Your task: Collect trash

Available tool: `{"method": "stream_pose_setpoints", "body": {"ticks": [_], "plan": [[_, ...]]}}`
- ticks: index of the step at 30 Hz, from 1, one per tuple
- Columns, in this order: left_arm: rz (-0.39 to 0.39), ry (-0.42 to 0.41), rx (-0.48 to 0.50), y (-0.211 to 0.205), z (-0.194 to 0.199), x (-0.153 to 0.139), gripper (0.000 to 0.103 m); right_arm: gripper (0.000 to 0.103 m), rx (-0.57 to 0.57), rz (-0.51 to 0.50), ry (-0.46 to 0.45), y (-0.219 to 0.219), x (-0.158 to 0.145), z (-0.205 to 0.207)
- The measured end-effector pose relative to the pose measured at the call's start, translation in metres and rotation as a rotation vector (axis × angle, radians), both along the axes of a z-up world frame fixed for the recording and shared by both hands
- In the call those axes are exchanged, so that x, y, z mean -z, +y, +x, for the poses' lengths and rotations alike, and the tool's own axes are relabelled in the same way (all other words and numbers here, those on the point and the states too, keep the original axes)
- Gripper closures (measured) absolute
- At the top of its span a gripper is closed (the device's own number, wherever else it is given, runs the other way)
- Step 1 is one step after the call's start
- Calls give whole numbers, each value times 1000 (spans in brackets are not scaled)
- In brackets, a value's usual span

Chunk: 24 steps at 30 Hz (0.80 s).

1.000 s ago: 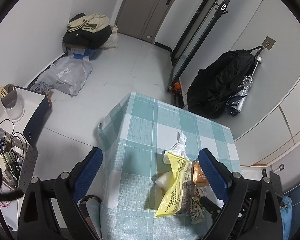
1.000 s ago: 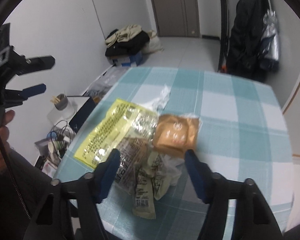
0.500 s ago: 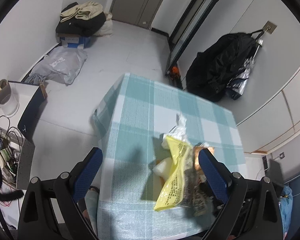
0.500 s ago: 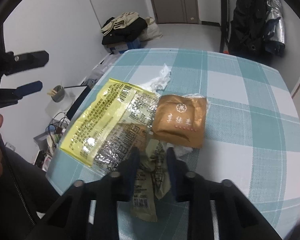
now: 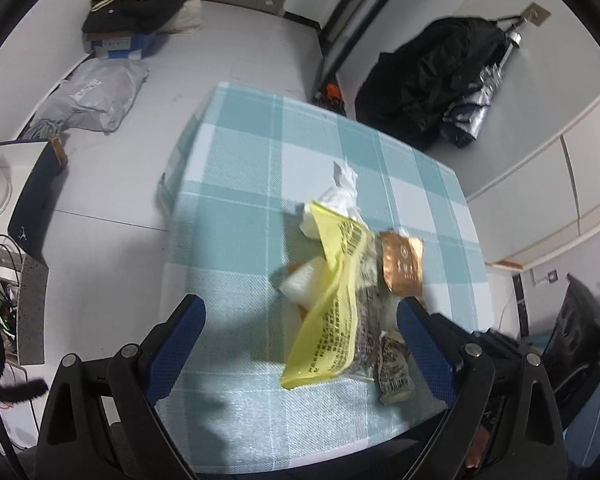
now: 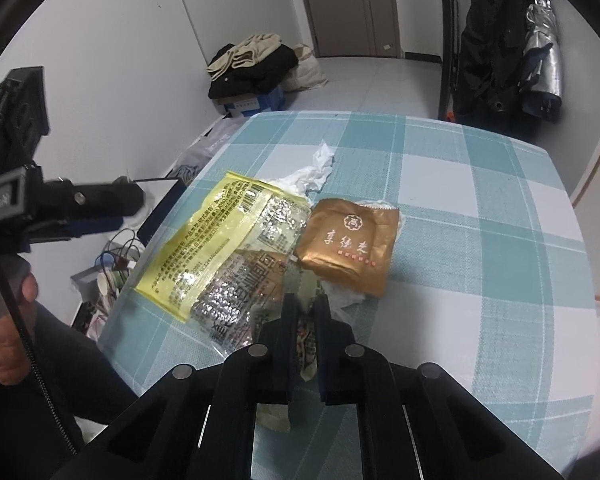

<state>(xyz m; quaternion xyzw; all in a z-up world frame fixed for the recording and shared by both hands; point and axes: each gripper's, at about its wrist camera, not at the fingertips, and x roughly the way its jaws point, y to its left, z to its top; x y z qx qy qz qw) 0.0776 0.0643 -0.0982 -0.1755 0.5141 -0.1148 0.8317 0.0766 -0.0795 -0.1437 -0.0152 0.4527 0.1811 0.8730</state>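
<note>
A heap of trash lies on the teal checked tablecloth (image 6: 480, 200): a yellow wrapper (image 6: 216, 236), a silvery clear wrapper (image 6: 240, 292), a brown packet (image 6: 348, 240) and a crumpled white tissue (image 6: 320, 164). My right gripper (image 6: 306, 304) is shut on a small olive sachet (image 6: 276, 416) at the heap's near edge. In the left wrist view, my left gripper (image 5: 300, 308) hangs open above the table, its blue fingers either side of the yellow wrapper (image 5: 336, 304). The brown packet (image 5: 402, 260), the tissue (image 5: 344, 188), the olive sachet (image 5: 394, 368) and a white lump (image 5: 304, 284) show there too.
The table's left edge (image 5: 172, 220) drops to a white floor with a grey bag (image 5: 92, 96) and a clothes pile on a blue box (image 5: 136, 8). A black jacket and umbrella (image 6: 500, 48) hang at the far right wall. A person's hand (image 6: 8, 344) holds the left gripper.
The right jaws have closed from wide open onto the olive sachet. The left gripper has sunk and tilted down toward the table, so the trash heap looks nearer.
</note>
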Motion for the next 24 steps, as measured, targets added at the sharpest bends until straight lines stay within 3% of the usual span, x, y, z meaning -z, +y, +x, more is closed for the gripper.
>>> {"method": "stream_pose_setpoints", "body": {"ticks": [5, 8, 13, 19, 24], "plan": [[7, 40, 47, -10, -1, 5, 16, 96, 1, 18, -38, -8, -11, -8], [20, 48, 66, -15, -2, 7, 28, 96, 1, 32, -59, -12, -19, -12], [49, 52, 111, -25, -3, 7, 59, 96, 3, 80, -84, -21, -30, -19], [86, 43, 126, -32, -7, 7, 80, 96, 15, 112, -114, -30, -41, -26], [59, 30, 126, -33, -7, 4, 93, 96, 33, 127, -131, -38, -49, -32]]}}
